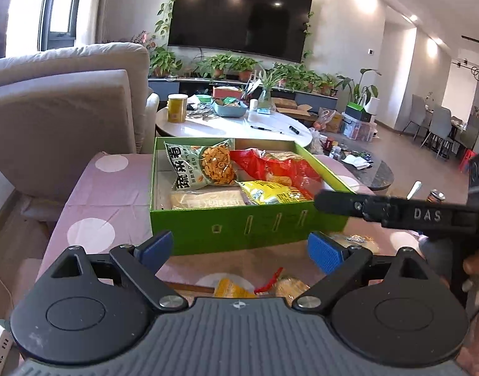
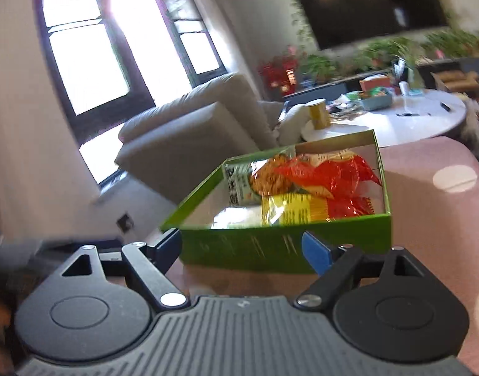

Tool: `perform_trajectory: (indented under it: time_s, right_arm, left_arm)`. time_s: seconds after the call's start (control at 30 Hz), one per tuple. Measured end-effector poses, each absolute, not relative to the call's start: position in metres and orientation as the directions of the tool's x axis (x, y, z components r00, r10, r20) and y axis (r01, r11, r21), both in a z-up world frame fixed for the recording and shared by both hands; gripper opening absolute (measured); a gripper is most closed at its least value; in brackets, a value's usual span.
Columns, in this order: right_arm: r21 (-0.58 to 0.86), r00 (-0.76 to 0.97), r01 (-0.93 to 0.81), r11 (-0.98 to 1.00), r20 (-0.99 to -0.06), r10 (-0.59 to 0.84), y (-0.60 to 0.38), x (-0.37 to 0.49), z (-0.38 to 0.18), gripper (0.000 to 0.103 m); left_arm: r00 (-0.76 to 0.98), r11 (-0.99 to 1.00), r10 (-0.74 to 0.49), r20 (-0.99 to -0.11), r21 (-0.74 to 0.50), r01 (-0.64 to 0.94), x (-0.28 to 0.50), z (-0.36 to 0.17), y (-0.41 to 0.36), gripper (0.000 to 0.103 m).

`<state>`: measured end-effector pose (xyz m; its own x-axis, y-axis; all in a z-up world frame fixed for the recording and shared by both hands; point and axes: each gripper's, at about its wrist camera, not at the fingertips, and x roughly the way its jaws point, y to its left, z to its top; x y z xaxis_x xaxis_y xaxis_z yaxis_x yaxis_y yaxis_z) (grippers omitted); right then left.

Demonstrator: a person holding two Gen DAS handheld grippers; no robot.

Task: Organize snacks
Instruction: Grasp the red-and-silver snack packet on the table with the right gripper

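A green box (image 1: 245, 228) stands on a pink dotted cloth (image 1: 107, 194). It holds a green-white bag of orange crackers (image 1: 201, 164), a red bag (image 1: 277, 169), a yellow bag (image 1: 270, 194) and a pale packet (image 1: 208, 199). My left gripper (image 1: 239, 250) hangs open just in front of the box, with nothing between its blue pads. Loose packets (image 1: 231, 288) lie on the cloth under it. A black finger (image 1: 342, 203) of my right gripper reaches over the box's near right corner. In the blurred right wrist view, the right gripper (image 2: 242, 249) stands open before the box (image 2: 270, 250), holding nothing.
Behind the box a round white table (image 1: 233, 128) carries a yellow canister (image 1: 177, 108) and a blue tub (image 1: 231, 108). A grey sofa (image 1: 67, 109) stands at the left. A can (image 1: 436, 195) sits at the right, near a person's hand (image 1: 477, 263).
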<state>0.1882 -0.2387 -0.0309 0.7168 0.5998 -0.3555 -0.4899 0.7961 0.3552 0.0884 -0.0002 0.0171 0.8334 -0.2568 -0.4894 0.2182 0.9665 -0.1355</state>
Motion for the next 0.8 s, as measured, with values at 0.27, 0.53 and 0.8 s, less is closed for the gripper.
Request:
perform_trajectory:
  time_s: [0.27,0.53,0.8]
  right_arm:
    - [0.209,0.739,-0.482,0.851,-0.426,0.523,-0.250,0.143,-0.017,0.065]
    - [0.223,0.721,-0.380,0.898,-0.536,0.438,-0.275,0.117,-0.037,0.065]
    - [0.291,0.682,-0.286,0.913,-0.607,0.407,-0.289,0.113,-0.045,0.065]
  left_arm:
    - [0.820,0.952,-0.306,-0.483,-0.161,0.260,0.075,0.012,-0.009,0.092]
    - [0.754,0.924,-0.377,-0.537,-0.167,0.344,0.055,0.000,-0.040,0.092]
    - [0.640,0.858,-0.484,-0.597,-0.178,0.483,0.035,-0.015,-0.082,0.090]
